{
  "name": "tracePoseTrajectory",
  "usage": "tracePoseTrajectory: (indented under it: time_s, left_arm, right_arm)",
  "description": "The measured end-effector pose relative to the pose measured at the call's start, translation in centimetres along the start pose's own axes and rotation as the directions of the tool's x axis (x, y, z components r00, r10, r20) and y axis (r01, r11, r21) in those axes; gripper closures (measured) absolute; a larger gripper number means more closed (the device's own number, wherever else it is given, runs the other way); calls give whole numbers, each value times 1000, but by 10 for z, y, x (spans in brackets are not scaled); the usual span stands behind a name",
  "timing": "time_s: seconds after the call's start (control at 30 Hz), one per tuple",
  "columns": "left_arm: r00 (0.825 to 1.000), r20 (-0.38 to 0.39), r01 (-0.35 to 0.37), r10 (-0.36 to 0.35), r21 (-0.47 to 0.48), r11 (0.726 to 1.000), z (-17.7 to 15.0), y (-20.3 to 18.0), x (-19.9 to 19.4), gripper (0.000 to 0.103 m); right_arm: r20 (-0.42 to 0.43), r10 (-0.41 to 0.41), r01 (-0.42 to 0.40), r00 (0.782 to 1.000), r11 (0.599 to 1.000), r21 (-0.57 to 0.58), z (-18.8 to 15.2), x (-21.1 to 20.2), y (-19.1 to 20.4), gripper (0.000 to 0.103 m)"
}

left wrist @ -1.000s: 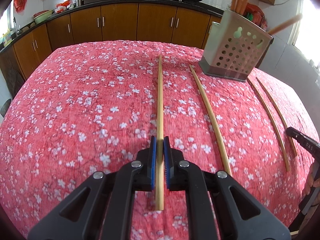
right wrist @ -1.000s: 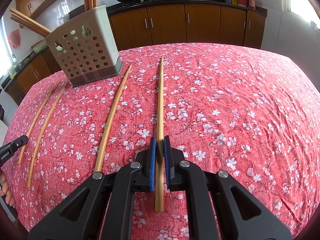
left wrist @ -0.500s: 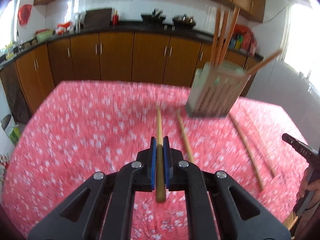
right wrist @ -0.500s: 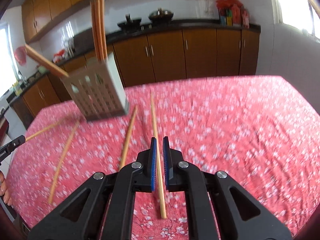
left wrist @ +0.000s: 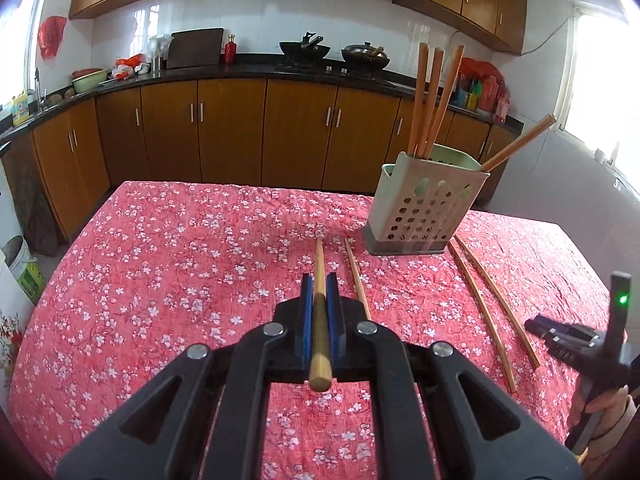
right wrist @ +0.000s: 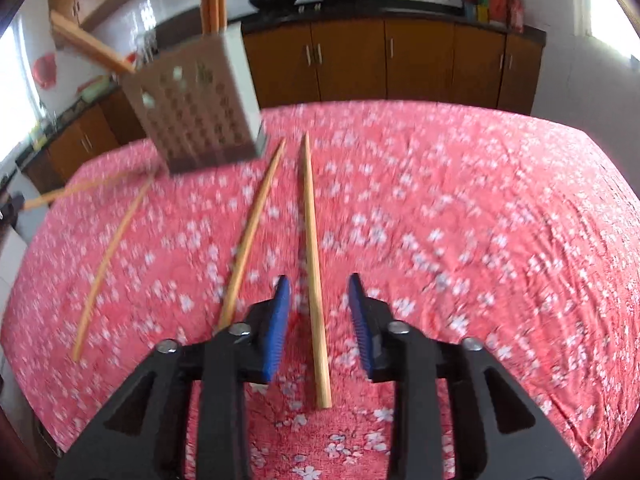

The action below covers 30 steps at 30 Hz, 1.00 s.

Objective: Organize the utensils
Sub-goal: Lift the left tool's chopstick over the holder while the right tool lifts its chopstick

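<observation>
Four wooden chopsticks (left wrist: 425,100) stand in the perforated holder (left wrist: 424,204), three upright in a bunch and one leaning far out over its rim (the holder is a pale green, squarish plastic box dotted with round holes, set on a dark base). It sits on the worktop (left wrist: 168,264), which is covered by a red cloth printed with small white blossoms. The left tool (left wrist: 320,312) is clamped on a round, pale bamboo chopstick (left wrist: 319,280), its blue ribbed pads pressed against both sides and the blunt end sticking out toward the camera. Just beside it another chopstick (left wrist: 357,276) lies flat on the cloth, and two slim, slightly bowed ones (left wrist: 486,304) lie past the holder's other side. The right tool (right wrist: 320,316) has its jaws opening, pads clear of the long chopstick (right wrist: 314,264) lying between them on the cloth; a second chopstick (right wrist: 252,232) lies just beside it, angled toward the holder (right wrist: 196,104).
</observation>
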<state>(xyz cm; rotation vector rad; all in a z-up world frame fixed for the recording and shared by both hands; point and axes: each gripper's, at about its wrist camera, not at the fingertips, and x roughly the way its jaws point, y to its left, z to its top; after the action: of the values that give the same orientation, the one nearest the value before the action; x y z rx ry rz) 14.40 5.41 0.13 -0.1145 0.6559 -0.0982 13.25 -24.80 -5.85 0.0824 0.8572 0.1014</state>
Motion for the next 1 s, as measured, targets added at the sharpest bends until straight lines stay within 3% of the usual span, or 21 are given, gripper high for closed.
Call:
tracePoseTrajectory:
  time_s: [0.13,0.27,0.43,0.67,1.0]
  left_arm:
    - [1000,3,-3,3,0,1000,-1,0,-1,95]
    - [1000,11,-1,1,-4,1000,0,0,-1,95]
    - [999,45,0,0,-11,1000,6,1,-10,95]
    - [992,126,17,-12,-38,999,23,2,-30,95]
    - [982,179,65,-66,10,998,51,-10,-47,96]
  right_arm:
    - [-21,-34,33,999,999,-28,-8,10,4,94]
    - [-15,-38,38,999,999,-13,-5,9,1,95]
    - [88,-27,25,996,999,26,8,-22,-8,95]
    - [296,-21,2,955,998,63,36,-80,-12,95]
    - [432,14,-25,902,999,21,64,-119,2,96]
